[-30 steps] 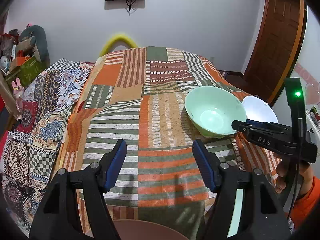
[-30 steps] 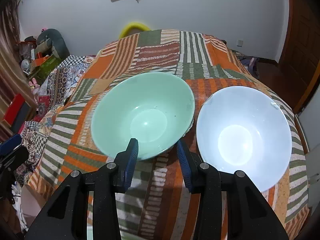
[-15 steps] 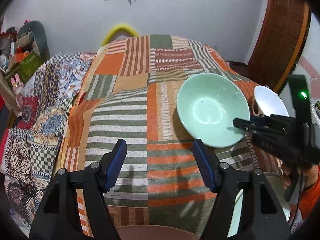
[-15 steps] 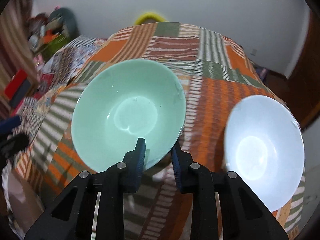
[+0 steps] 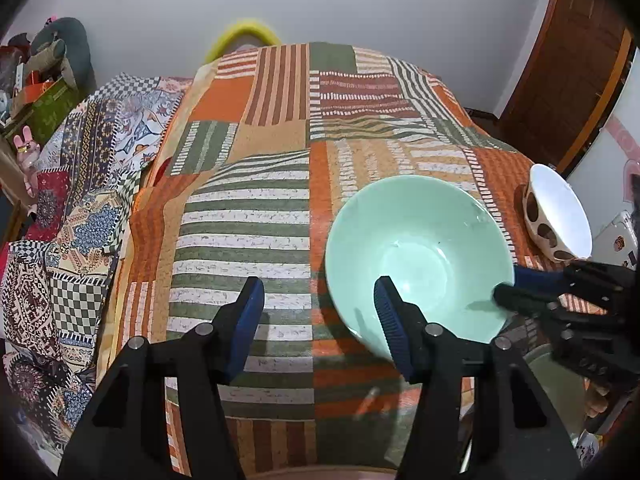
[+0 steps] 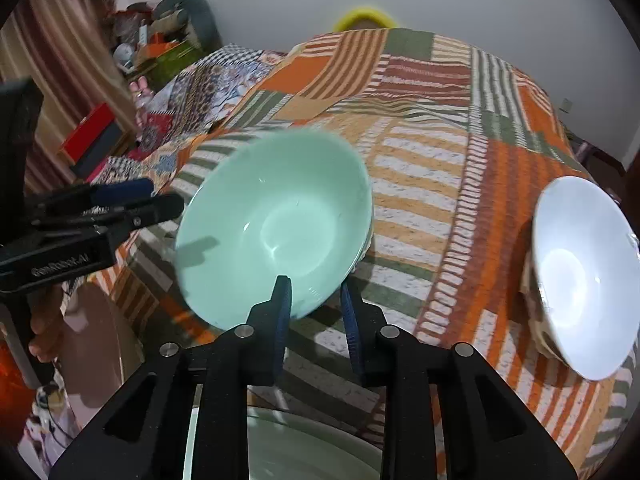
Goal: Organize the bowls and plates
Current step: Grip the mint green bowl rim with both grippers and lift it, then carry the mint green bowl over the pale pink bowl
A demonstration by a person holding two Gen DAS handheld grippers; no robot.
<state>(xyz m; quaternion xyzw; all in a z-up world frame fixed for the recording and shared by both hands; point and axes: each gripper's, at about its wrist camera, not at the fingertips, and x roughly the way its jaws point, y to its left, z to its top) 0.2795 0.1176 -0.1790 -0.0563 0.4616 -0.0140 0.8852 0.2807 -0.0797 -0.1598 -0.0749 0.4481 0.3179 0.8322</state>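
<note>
A mint green bowl (image 6: 276, 220) is lifted above the patchwork bed cover and tilted. My right gripper (image 6: 316, 304) is shut on its near rim. The bowl also shows in the left wrist view (image 5: 416, 256), with the right gripper (image 5: 516, 284) clamping its right rim. My left gripper (image 5: 316, 320) is open and empty, just left of the bowl, its right finger overlapping the bowl's near edge. A white bowl with brown spots (image 6: 580, 276) rests on the cover at the right; it also shows in the left wrist view (image 5: 556, 212).
The striped patchwork cover (image 5: 256, 208) spans the bed. A pale green dish (image 6: 304, 448) lies below my right gripper and a pinkish plate (image 6: 96, 336) at lower left. Clutter and a red box (image 6: 92, 136) stand at the left. A wooden door (image 5: 568, 52) is at right.
My right gripper closed on the green bowl's rim, lifted it off the cover and carried it left toward the left gripper. The white bowl stayed in place.
</note>
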